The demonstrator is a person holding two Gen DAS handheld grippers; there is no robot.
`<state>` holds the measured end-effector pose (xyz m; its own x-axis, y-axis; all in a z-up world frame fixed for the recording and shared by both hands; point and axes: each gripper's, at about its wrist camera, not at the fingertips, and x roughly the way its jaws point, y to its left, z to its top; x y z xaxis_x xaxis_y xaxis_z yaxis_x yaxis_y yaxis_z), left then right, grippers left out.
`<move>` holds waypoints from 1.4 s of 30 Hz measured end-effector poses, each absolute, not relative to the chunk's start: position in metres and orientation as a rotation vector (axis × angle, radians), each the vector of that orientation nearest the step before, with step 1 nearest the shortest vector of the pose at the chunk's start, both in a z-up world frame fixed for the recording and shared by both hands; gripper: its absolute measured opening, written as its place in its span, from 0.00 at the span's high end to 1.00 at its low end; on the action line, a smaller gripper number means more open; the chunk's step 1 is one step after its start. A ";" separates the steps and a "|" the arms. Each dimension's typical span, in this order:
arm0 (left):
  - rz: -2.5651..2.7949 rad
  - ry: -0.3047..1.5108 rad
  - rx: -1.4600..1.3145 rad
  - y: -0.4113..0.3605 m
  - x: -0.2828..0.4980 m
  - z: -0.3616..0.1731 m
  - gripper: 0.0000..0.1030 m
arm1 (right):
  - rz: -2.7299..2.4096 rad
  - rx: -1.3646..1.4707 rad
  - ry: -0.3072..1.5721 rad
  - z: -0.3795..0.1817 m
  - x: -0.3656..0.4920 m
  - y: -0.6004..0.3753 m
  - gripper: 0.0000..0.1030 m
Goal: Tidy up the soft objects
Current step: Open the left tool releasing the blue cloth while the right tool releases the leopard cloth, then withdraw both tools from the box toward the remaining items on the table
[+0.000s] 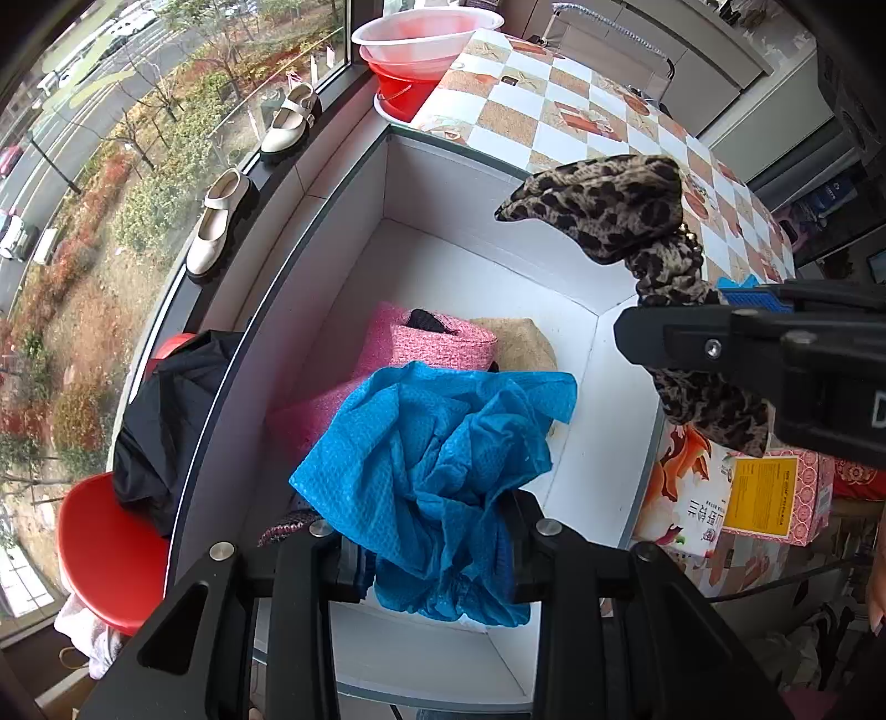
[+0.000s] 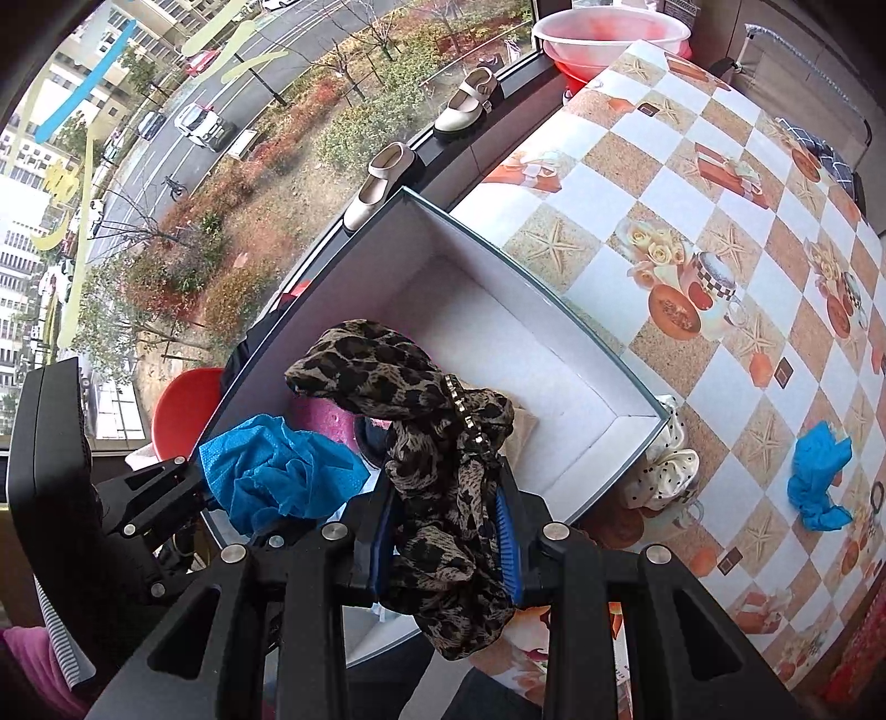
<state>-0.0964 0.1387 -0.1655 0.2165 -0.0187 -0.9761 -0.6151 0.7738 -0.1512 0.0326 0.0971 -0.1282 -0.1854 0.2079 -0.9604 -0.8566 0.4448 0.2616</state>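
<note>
A white open box (image 1: 498,243) (image 2: 531,310) stands at the table's window edge. My left gripper (image 1: 432,559) is shut on a crumpled blue cloth (image 1: 437,465) (image 2: 277,471), held over the box's near end. Below it in the box lie a pink cloth (image 1: 421,343) and a beige one (image 1: 526,343). My right gripper (image 2: 448,537) (image 1: 736,332) is shut on a leopard-print scarf (image 2: 421,443) (image 1: 614,205) with a studded trim, above the box's right wall. On the table lie a white polka-dot cloth (image 2: 664,471) beside the box and another blue cloth (image 2: 819,471).
The table has a checkered patterned cover (image 2: 692,183). Two cream shoes (image 1: 255,171) stand on the window ledge. Red and clear basins (image 1: 421,50) sit at the far end. A red chair (image 1: 111,548) with black clothing (image 1: 166,421) is left of the box. Printed cartons (image 1: 736,487) stand at right.
</note>
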 end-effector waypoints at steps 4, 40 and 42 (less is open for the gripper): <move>0.448 1.308 -0.591 0.138 -0.095 -0.167 0.66 | 1.070 -0.611 1.451 -0.129 0.034 0.098 0.69; 0.322 1.179 -0.751 0.147 -0.092 -0.142 0.00 | 0.965 -0.351 1.589 -0.103 0.078 0.067 0.00; 0.280 1.181 -0.768 0.144 -0.088 -0.137 0.00 | 0.959 -0.327 1.598 -0.093 0.082 0.057 0.00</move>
<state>-0.0878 0.1437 -0.1366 0.3820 -0.1878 -0.9049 -0.5736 0.7195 -0.3915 0.0818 0.0570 -0.0926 -0.2766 0.2884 -0.9167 -0.6730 0.6228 0.3990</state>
